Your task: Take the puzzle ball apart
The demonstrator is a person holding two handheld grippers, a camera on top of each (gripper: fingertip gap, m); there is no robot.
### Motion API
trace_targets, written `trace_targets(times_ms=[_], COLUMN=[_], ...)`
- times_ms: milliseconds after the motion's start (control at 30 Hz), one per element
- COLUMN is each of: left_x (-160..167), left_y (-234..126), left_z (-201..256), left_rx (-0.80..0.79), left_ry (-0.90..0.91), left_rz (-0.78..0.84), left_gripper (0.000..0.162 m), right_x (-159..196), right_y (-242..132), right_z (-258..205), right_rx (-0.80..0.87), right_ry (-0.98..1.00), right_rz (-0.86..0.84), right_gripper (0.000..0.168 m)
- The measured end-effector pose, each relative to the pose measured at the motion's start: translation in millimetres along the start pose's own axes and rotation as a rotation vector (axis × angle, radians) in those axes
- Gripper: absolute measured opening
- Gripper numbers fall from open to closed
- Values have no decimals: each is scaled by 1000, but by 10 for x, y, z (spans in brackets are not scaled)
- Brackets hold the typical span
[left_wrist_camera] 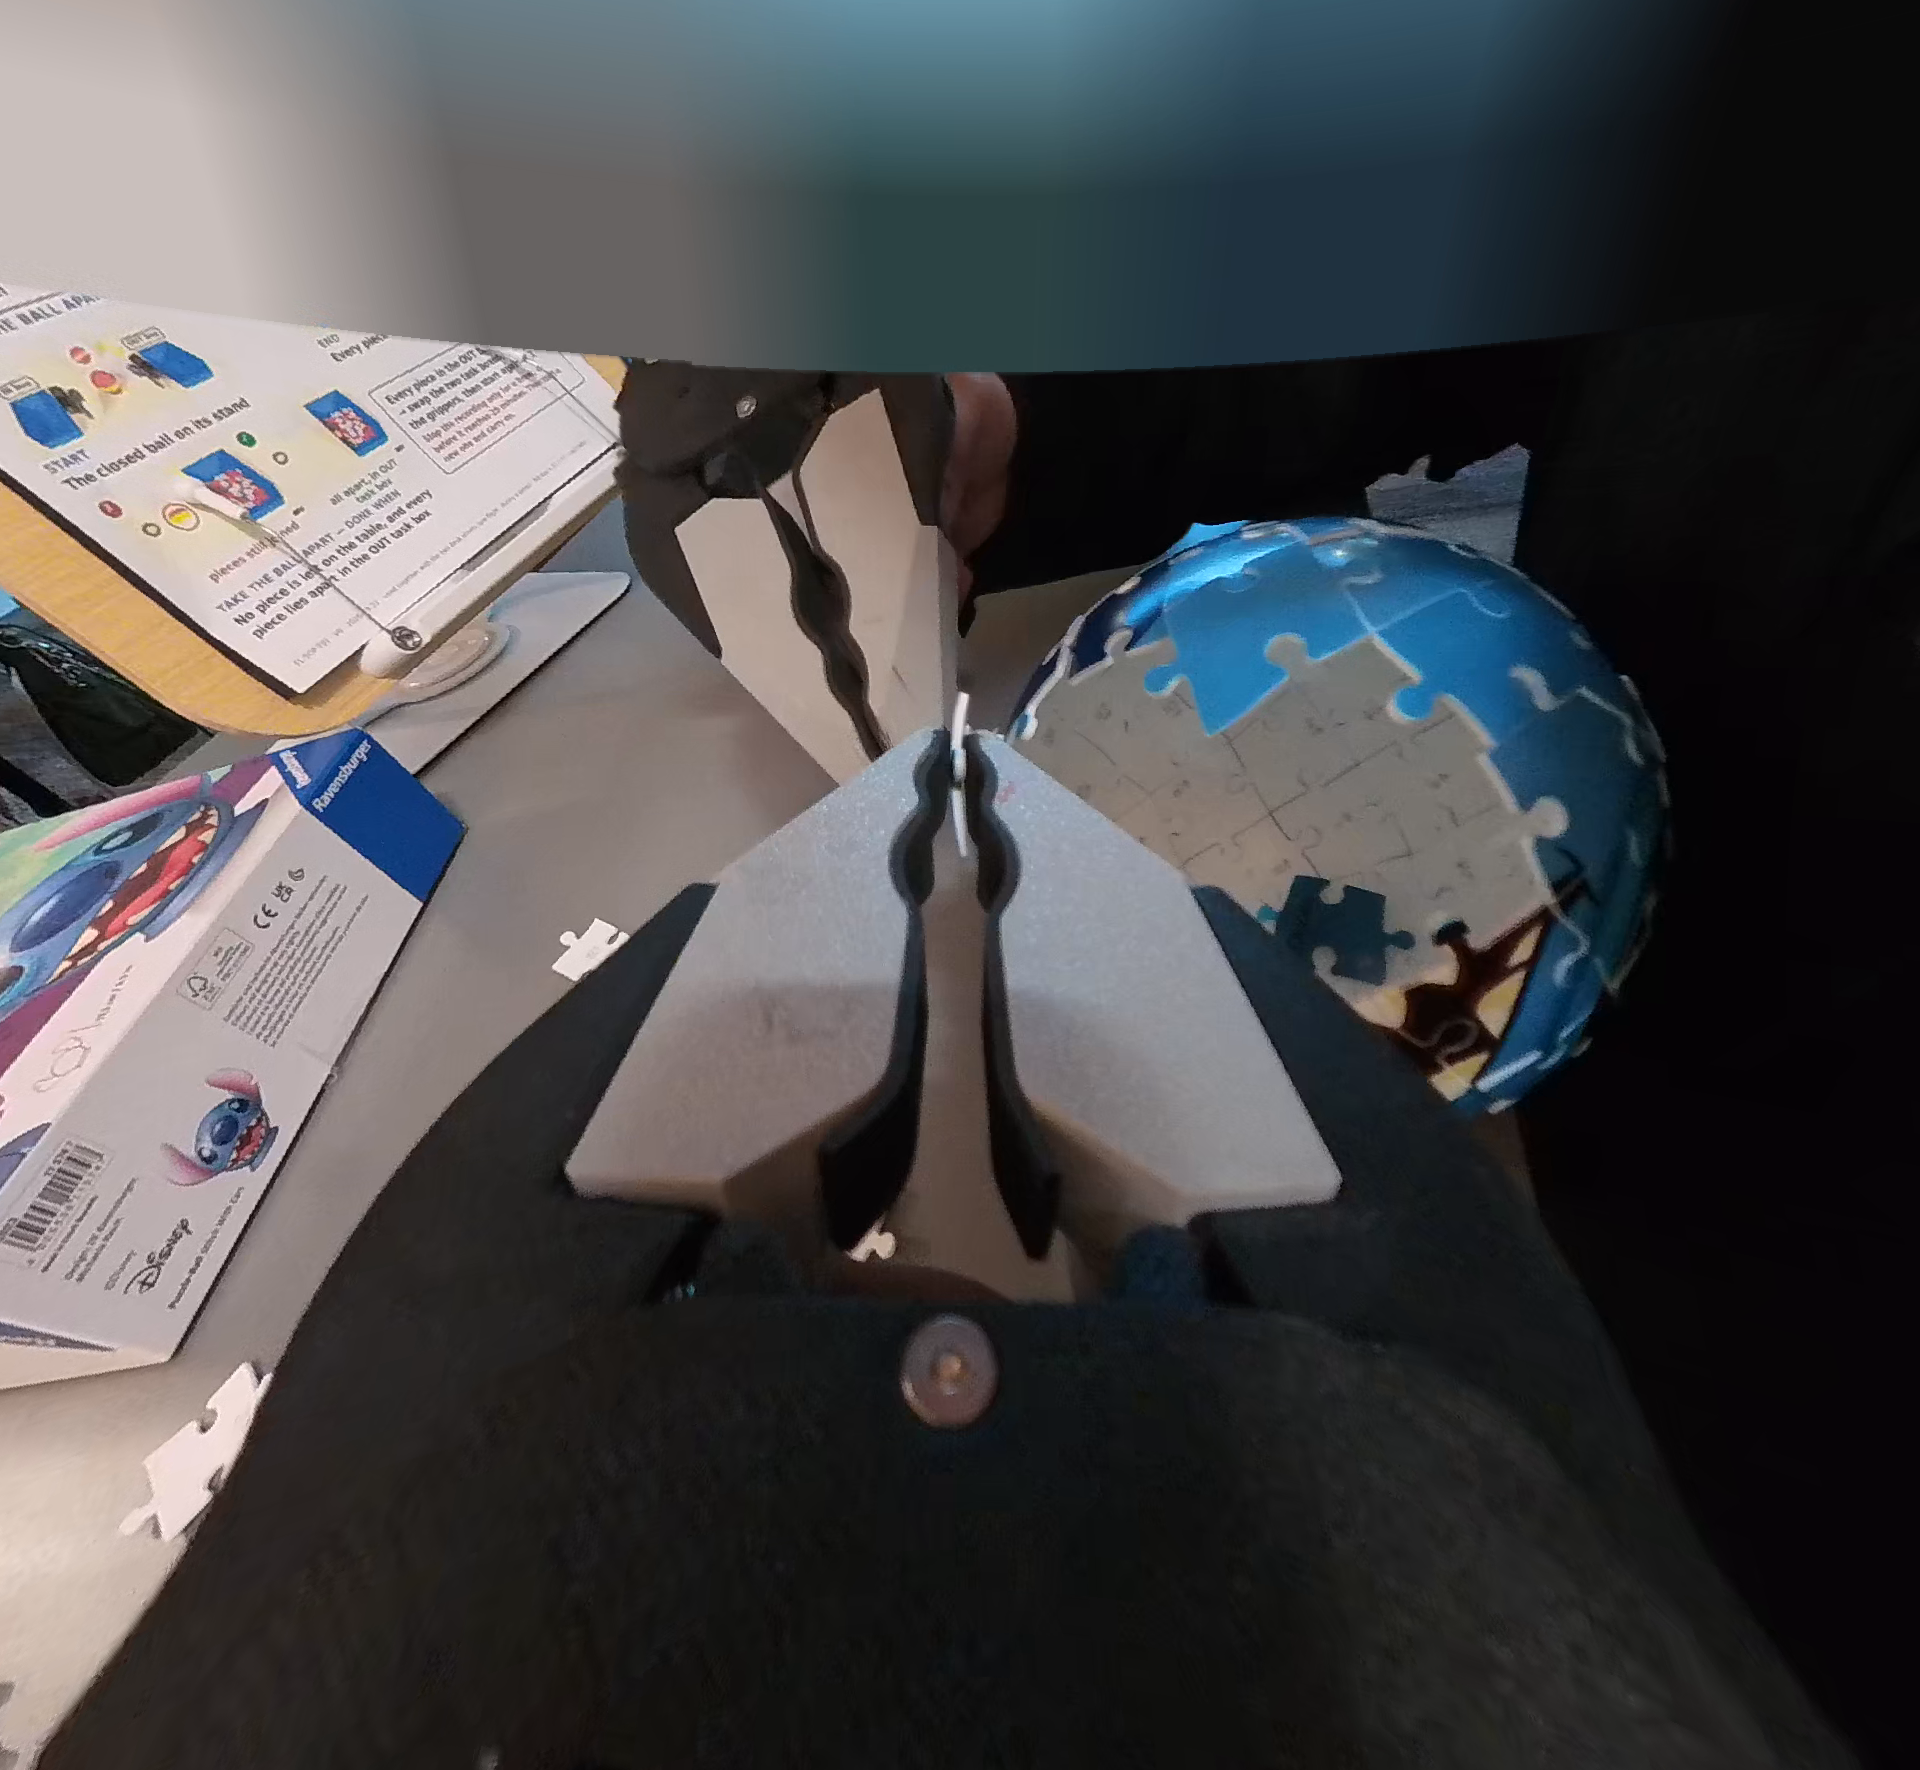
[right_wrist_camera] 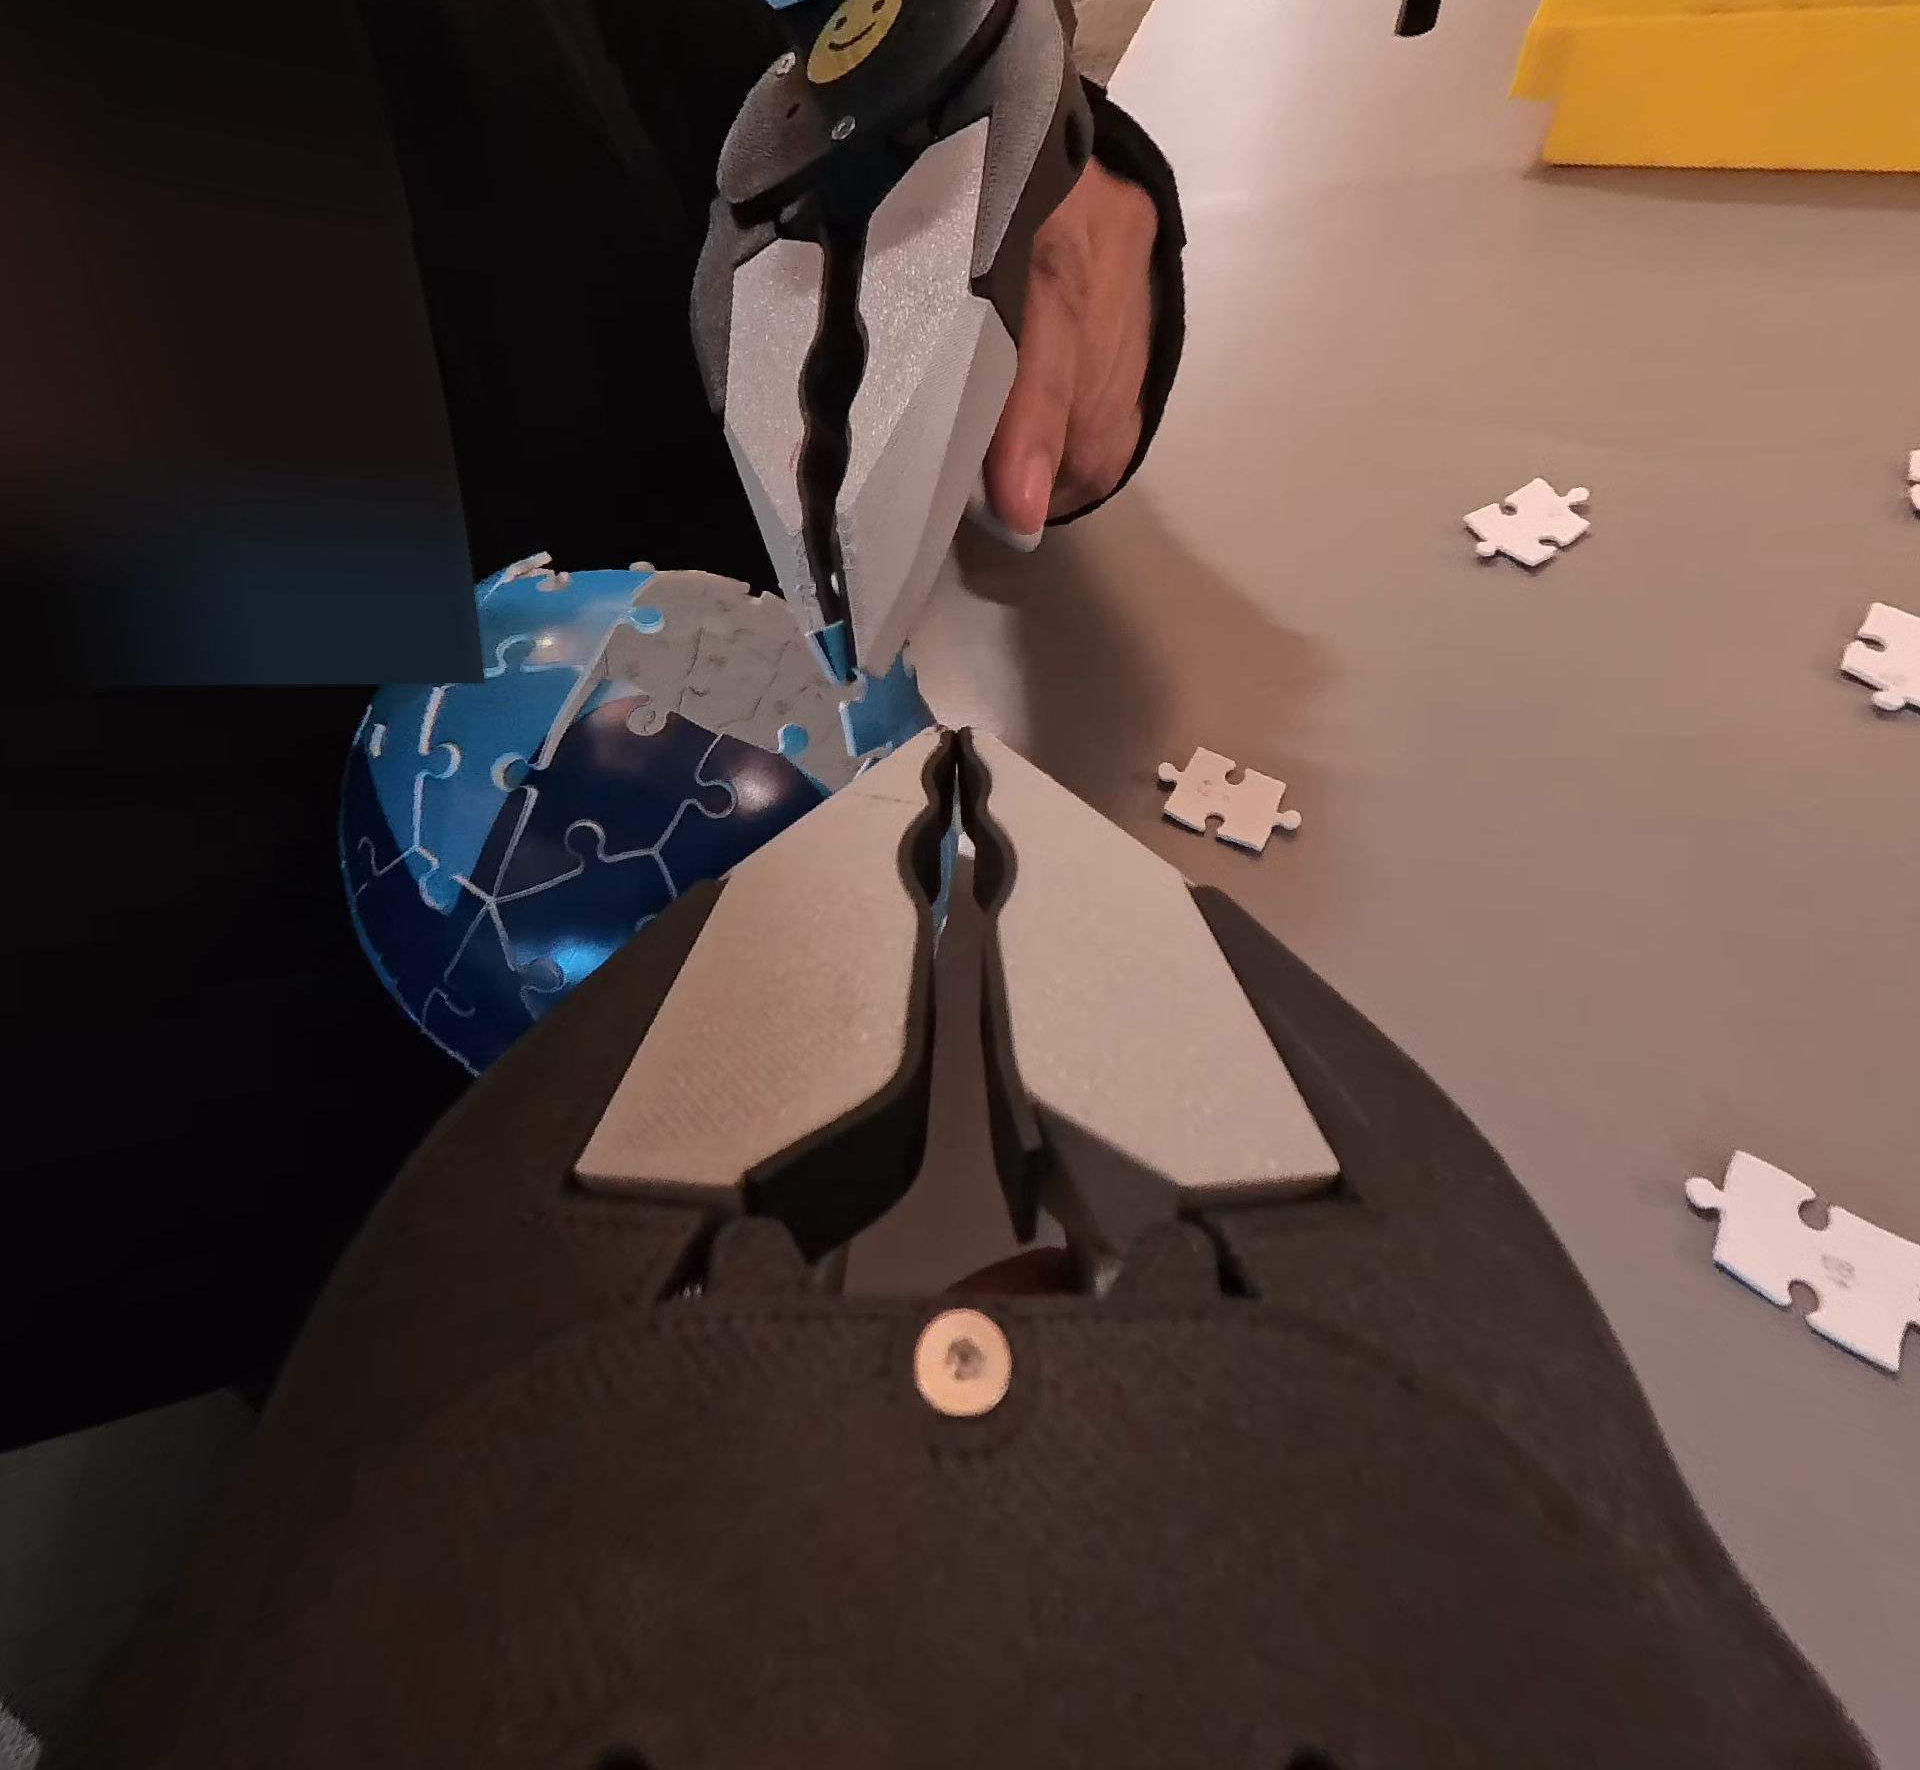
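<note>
A piece is pinched edge-on by the left gripper beside the ball on the table. The right gripper is closed, apparently empty; loose pieces lie nearby.

Puzzle ball, blue and glossy, partly dismantled: a gap exposes the pale inner faces of its pieces. Loose white pieces lie face-down on the grey surface.

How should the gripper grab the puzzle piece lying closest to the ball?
By its edges, from straight above. The piece lies flat and thin on the table, white back up, apart from the ball. Fingers on two opposite straight sides would likely hold better than on the knobs.
</note>
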State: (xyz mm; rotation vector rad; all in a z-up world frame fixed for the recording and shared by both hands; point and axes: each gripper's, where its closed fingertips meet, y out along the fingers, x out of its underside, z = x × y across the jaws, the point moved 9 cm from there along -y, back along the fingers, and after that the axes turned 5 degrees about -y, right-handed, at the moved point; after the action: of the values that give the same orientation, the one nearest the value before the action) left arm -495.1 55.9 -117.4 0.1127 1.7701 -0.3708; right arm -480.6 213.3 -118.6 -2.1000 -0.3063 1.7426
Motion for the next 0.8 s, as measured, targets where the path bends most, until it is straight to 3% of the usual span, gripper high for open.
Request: trace_targets(times_ms=[233,400,800], left_x=[7,16,-32], left_y=[-2,4,19], left_z=[36,117,154], left_rx=[-15,16,-60], left_ry=[27,75,194], left_rz=[0,4,-39], left_gripper=[0,4,1], right_x=[6,-68,-18], right_y=[31,3,31], right_z=[-26,-61,-46], right_rx=[-27,-62,-49], right_ry=[-32,-35,-40], right_rz=[-12,75,36], right_gripper=[0,0,0])
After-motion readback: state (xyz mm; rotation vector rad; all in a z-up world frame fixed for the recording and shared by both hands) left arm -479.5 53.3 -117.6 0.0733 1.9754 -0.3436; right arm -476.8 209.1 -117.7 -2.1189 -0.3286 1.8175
